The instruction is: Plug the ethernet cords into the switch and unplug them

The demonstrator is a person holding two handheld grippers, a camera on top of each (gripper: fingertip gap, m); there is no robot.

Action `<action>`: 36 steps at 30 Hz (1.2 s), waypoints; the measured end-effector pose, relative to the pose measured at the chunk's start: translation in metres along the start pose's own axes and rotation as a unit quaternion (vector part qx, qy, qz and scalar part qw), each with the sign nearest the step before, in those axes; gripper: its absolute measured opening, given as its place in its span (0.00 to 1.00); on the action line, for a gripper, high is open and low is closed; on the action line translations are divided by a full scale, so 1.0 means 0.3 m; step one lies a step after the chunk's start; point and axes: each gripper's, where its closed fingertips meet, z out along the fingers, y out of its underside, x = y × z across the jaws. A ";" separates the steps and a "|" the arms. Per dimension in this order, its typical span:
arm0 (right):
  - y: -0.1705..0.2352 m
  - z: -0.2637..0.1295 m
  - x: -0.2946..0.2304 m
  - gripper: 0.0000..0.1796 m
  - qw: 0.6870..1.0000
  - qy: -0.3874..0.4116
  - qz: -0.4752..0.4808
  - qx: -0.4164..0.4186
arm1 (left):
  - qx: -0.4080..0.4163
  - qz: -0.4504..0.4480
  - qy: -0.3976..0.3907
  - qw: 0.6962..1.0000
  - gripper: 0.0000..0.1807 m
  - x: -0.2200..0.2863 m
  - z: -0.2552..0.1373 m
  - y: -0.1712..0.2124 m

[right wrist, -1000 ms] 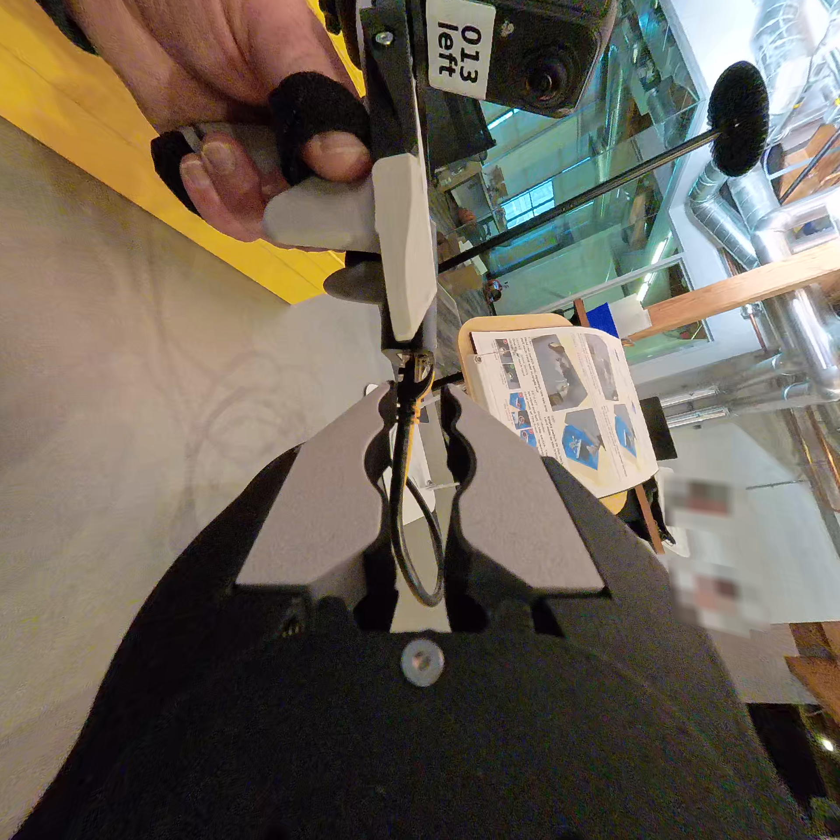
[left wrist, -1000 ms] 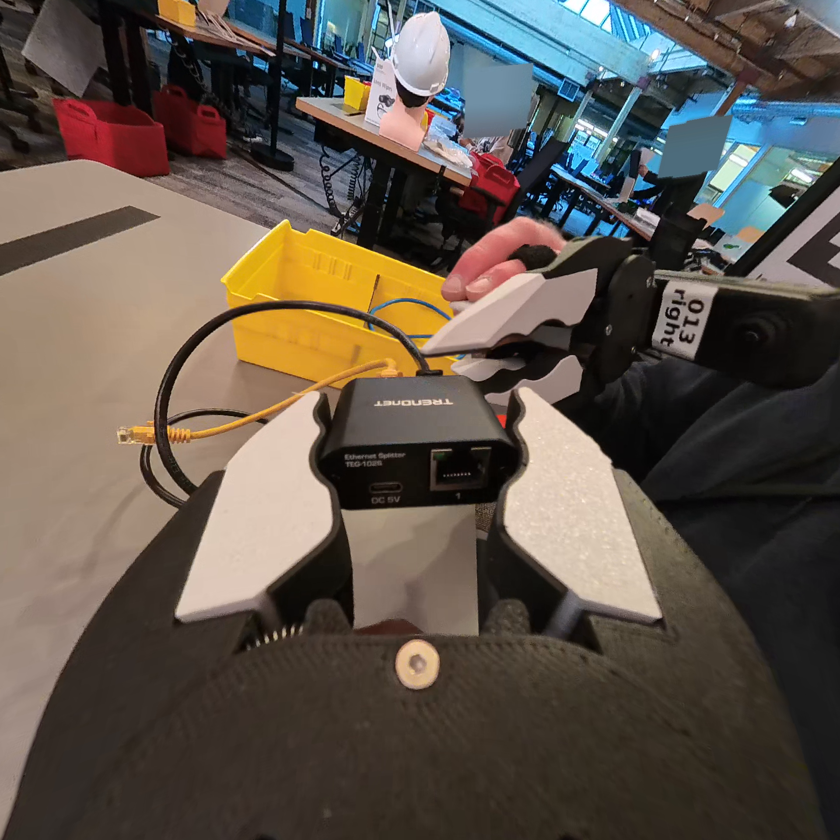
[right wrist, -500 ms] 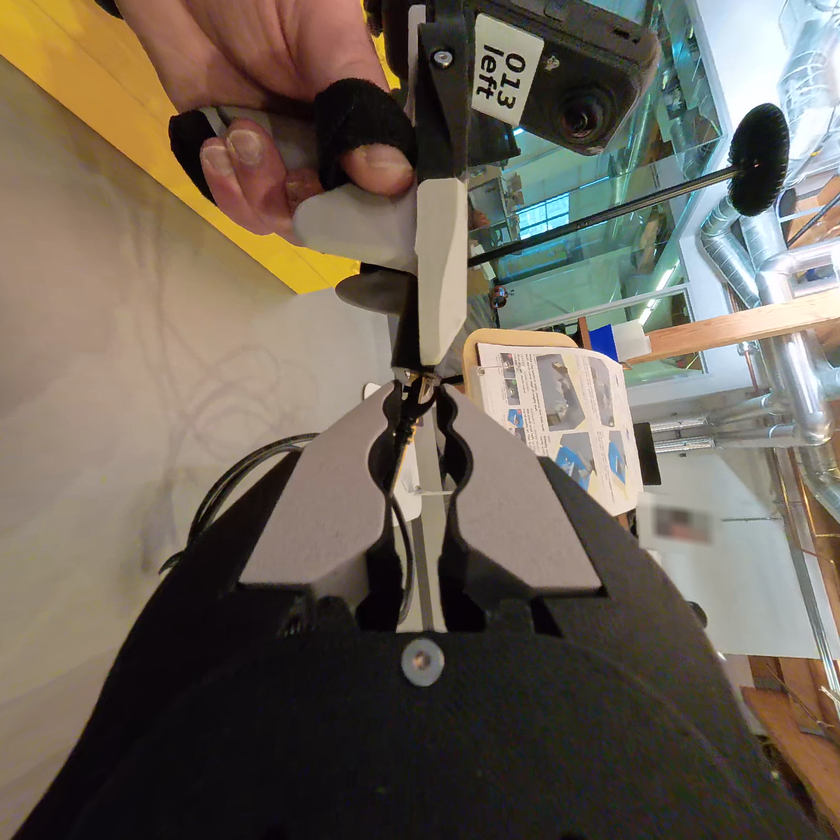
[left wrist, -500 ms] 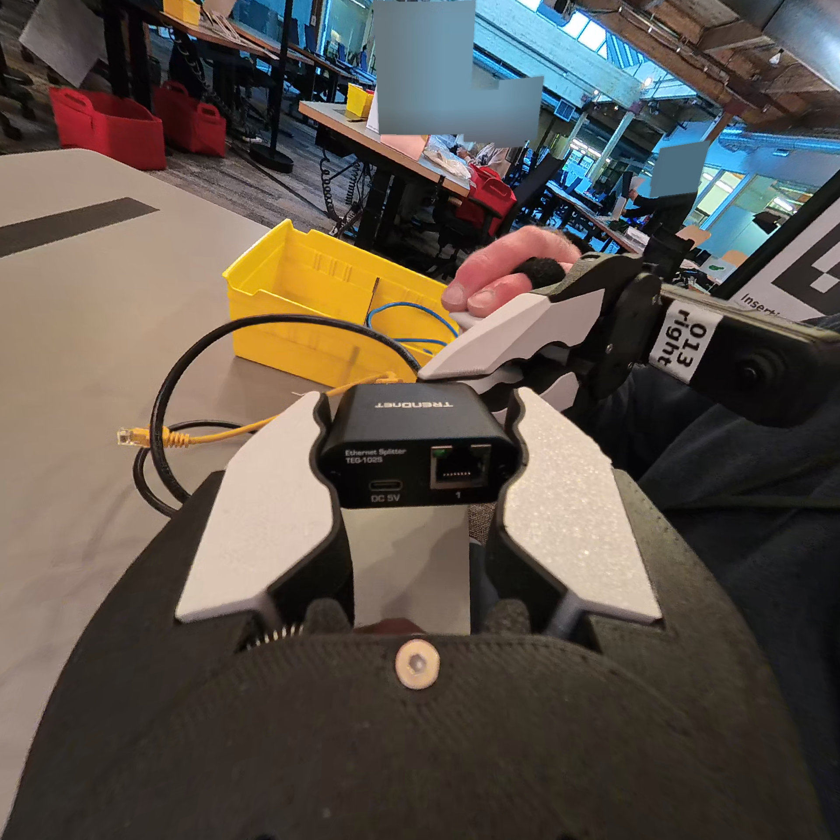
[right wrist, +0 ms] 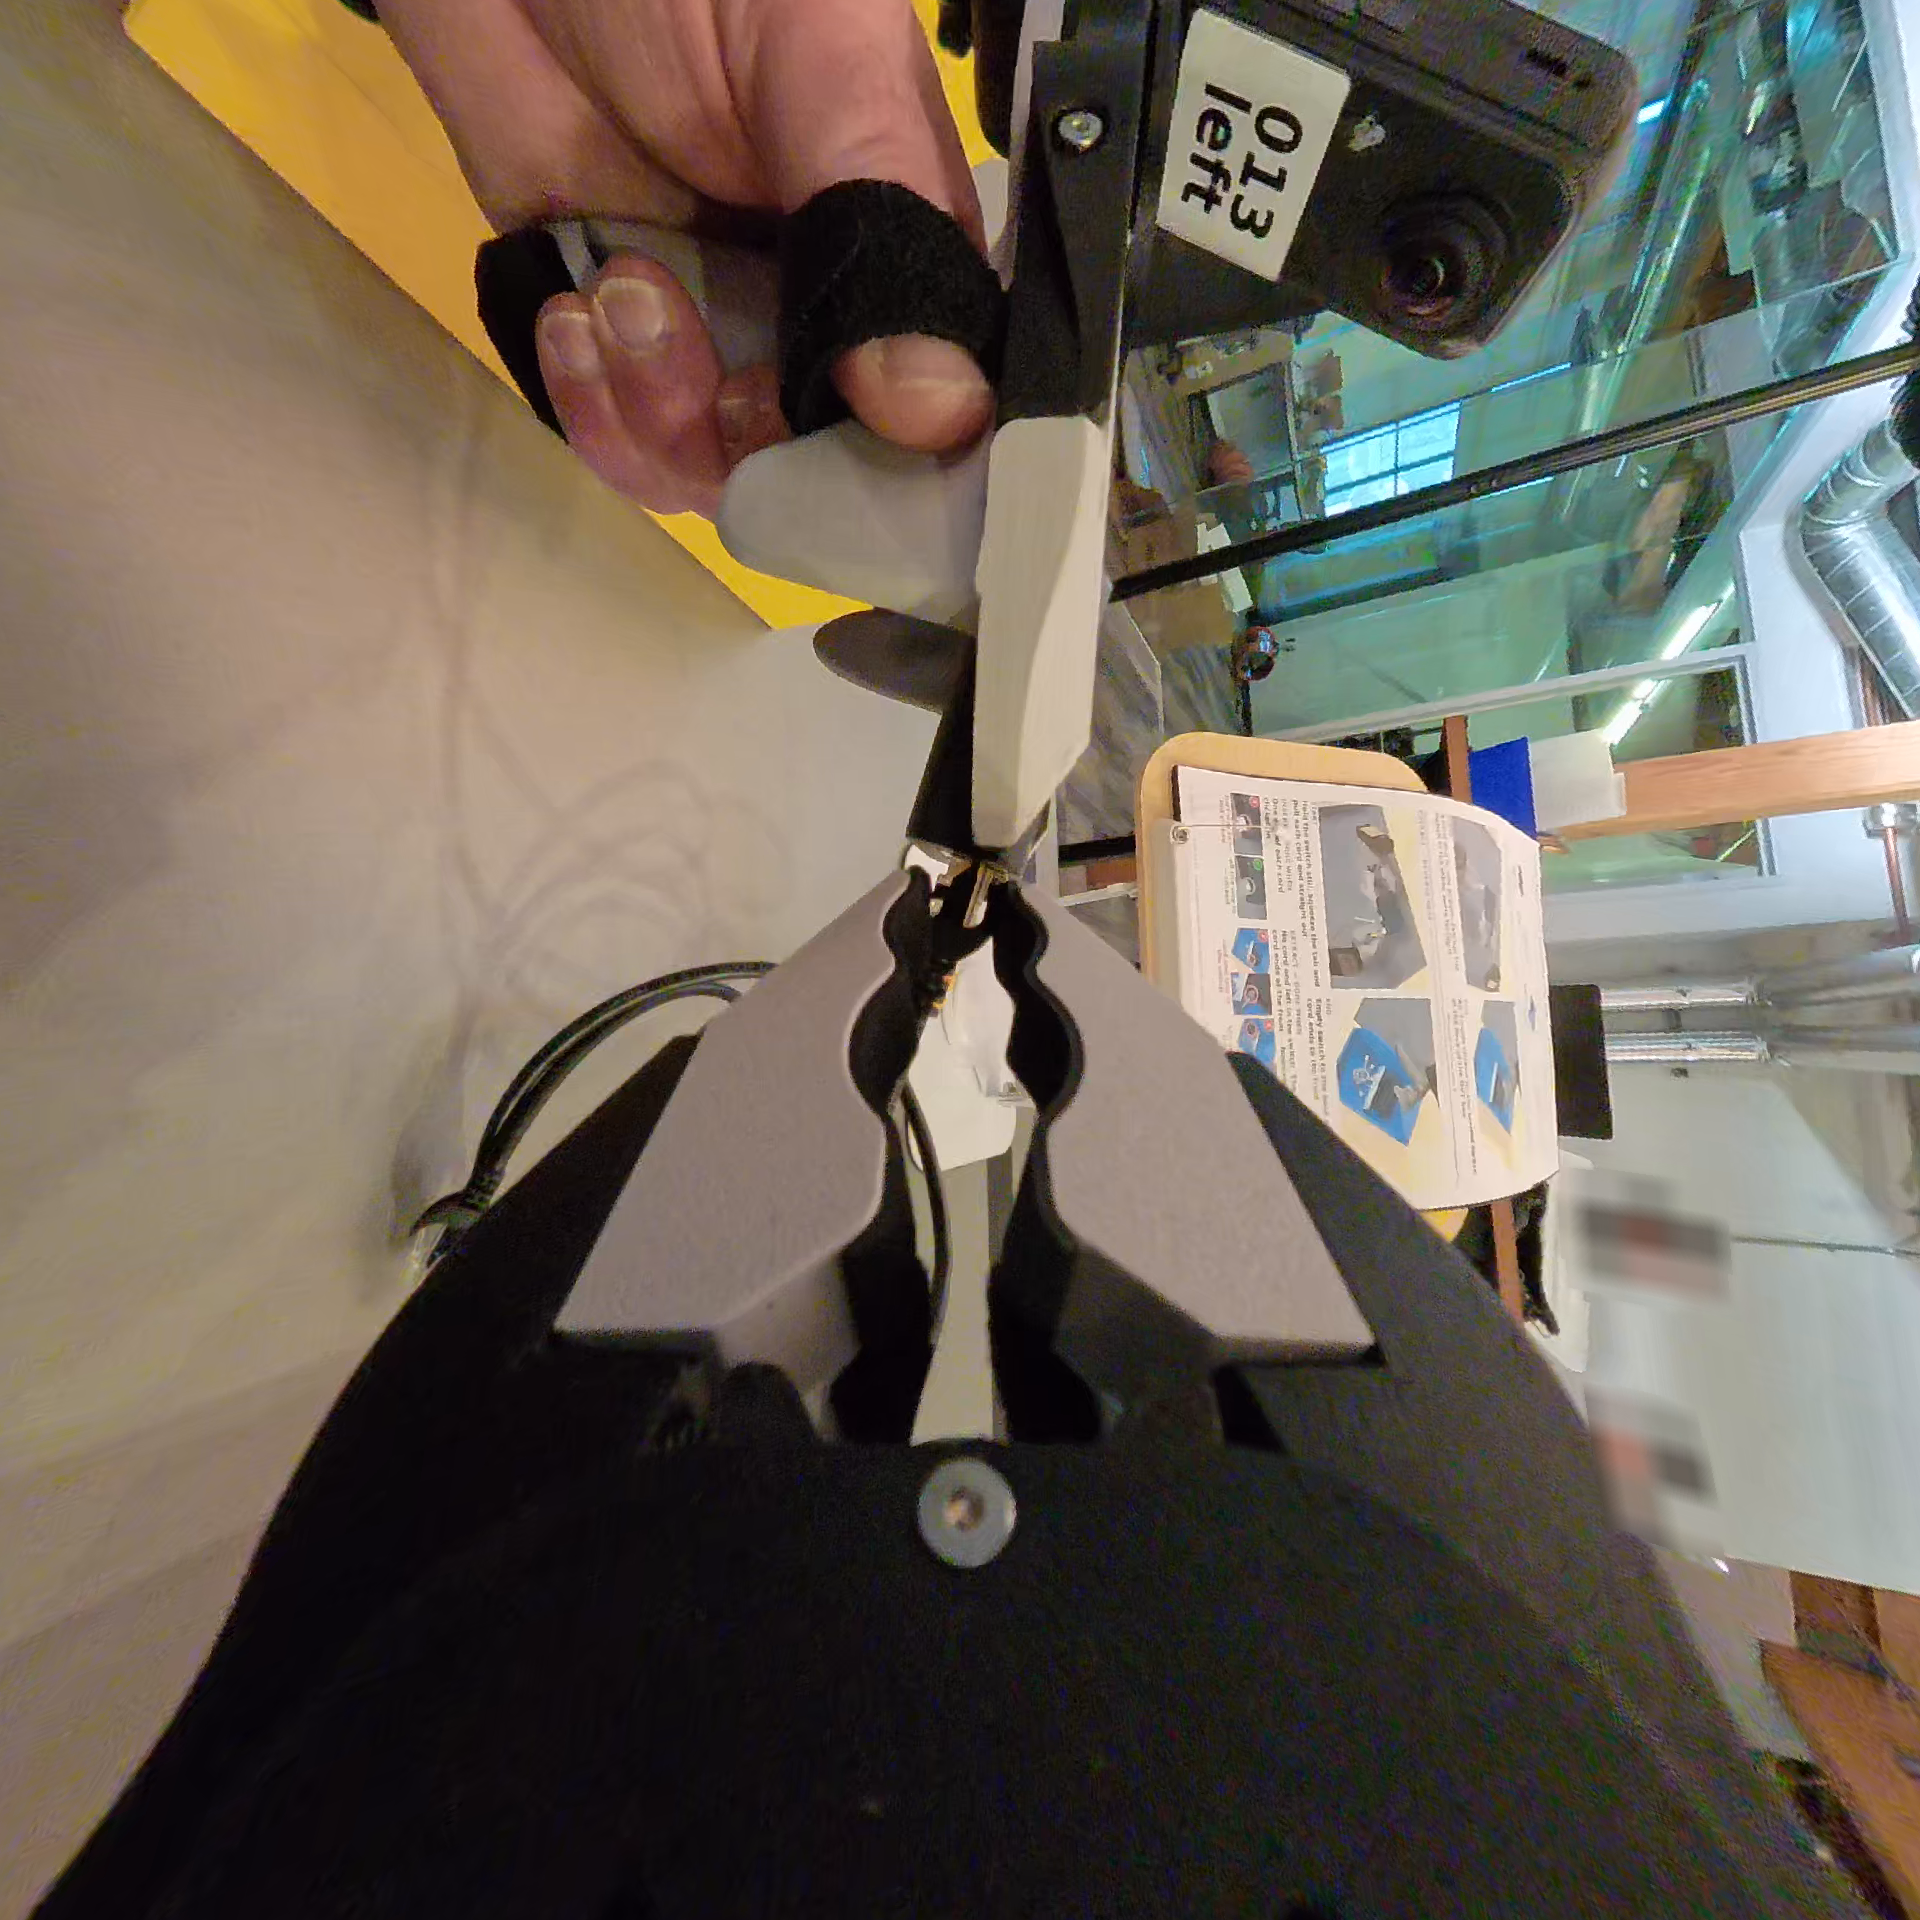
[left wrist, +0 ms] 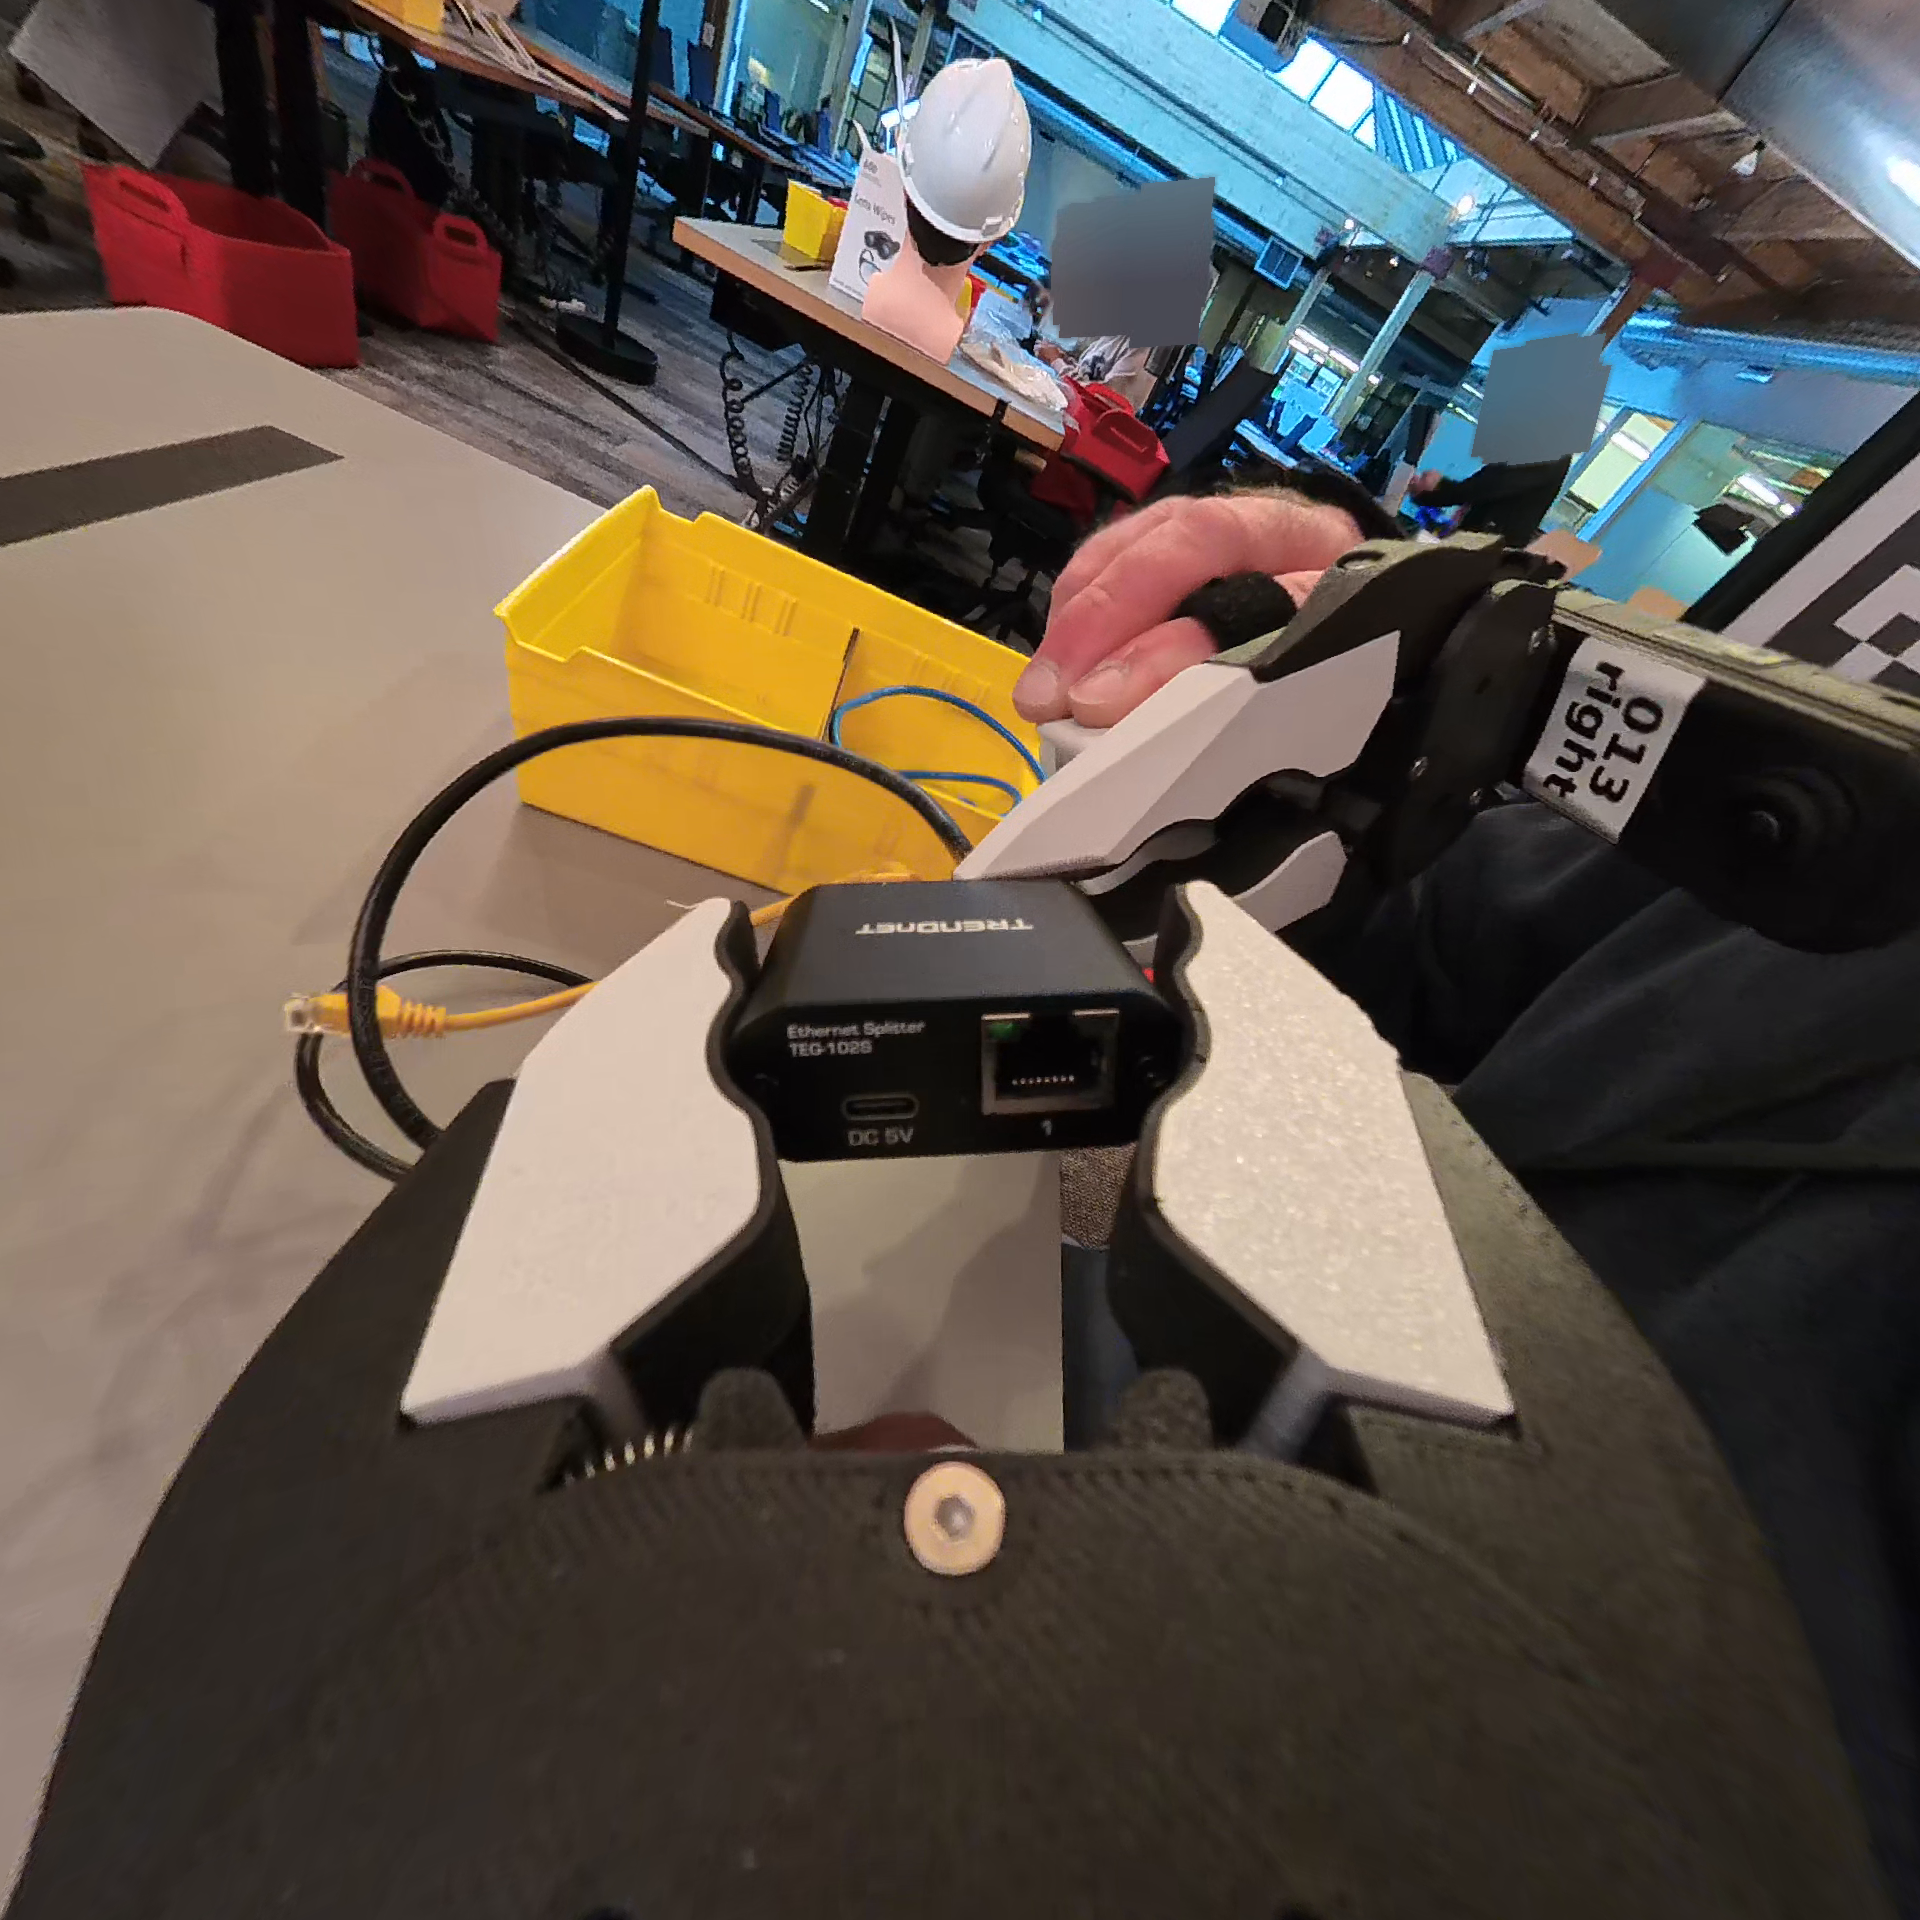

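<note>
My left gripper (left wrist: 951,940) is shut on the black switch (left wrist: 956,1049), one finger on each side, and holds it above the grey table. The empty port and power socket face the camera. My right gripper (right wrist: 956,904) is shut on the plug of the black cord (right wrist: 928,940) and holds it against the switch's far face (right wrist: 940,795). I cannot tell whether the plug is seated. In the left wrist view the right gripper (left wrist: 1039,878) reaches in behind the switch. The black cord (left wrist: 416,883) loops left over the table.
A yellow cord (left wrist: 416,1013) lies on the table (left wrist: 208,727), its plug pointing left. A yellow bin (left wrist: 727,717) behind it holds a blue cord (left wrist: 935,717). An instruction sheet on a wooden board (right wrist: 1351,987) stands beyond the switch. The black cord's loose end (right wrist: 457,1216) rests on the table.
My right gripper has closed in on the switch's far face with the plug. The cord's slack has slid out from between its fingers onto the table. The left gripper has barely moved.
</note>
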 end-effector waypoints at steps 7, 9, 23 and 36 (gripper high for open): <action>0.017 -0.066 0.046 0.05 0.999 0.034 0.023 -0.003 | 0.034 0.022 -0.011 0.999 0.41 0.026 -0.033 -0.069; 0.089 -0.106 0.085 0.05 0.997 0.045 0.057 -0.010 | 0.071 0.006 -0.034 0.997 0.41 -0.041 -0.136 -0.136; 0.210 -0.372 0.404 0.05 0.979 0.141 0.144 -0.024 | 0.066 0.070 -0.106 0.990 0.41 -0.074 -0.231 -0.211; 0.338 -0.573 0.536 0.05 0.964 0.196 0.169 -0.062 | 0.108 0.051 -0.105 0.987 0.41 -0.127 -0.330 -0.270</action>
